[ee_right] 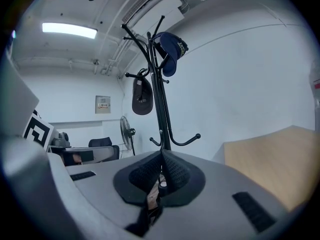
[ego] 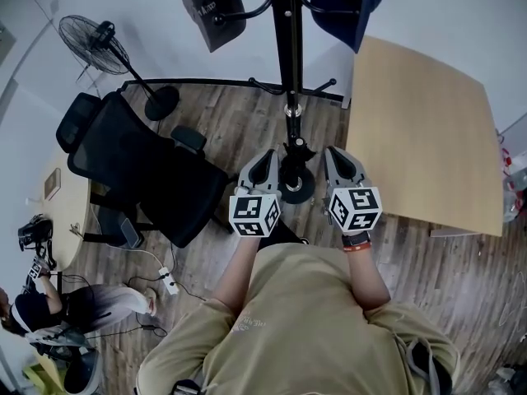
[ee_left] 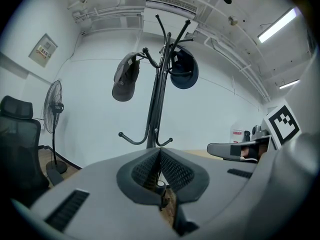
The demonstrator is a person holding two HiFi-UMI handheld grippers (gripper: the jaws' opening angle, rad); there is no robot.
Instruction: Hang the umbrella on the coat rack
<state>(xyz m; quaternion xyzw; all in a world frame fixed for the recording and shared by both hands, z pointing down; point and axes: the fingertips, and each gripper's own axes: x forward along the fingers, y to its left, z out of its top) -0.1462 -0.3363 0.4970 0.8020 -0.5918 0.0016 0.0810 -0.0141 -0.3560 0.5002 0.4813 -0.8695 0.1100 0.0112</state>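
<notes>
From the head view: holds the left hand-held gripper and the right hand-held gripper side by side and level. Points both at the coat rack straight ahead, with its round base just beyond their tips. Reads as a squared-up stance, probably so either side can reach a hook. Finds a grey cap hung ahead and to the left of the left hand-held gripper, and a navy cap ahead and to the right of the right one. Places a wooden table to the right of the right hand-held gripper and an office chair to the left of the left one.

From the left gripper view: shows the jaws pressed together at the tips with nothing between them. Shows the lower hooks ahead and above, bare.

From the right gripper view: shows these jaws also closed on nothing, with the rack ahead and the table off to the right.

Finds no umbrella in any view: not on any hook that shows, not in either hand-held gripper. Spots no container either; only the upper hooks carry anything, one cap each.
</notes>
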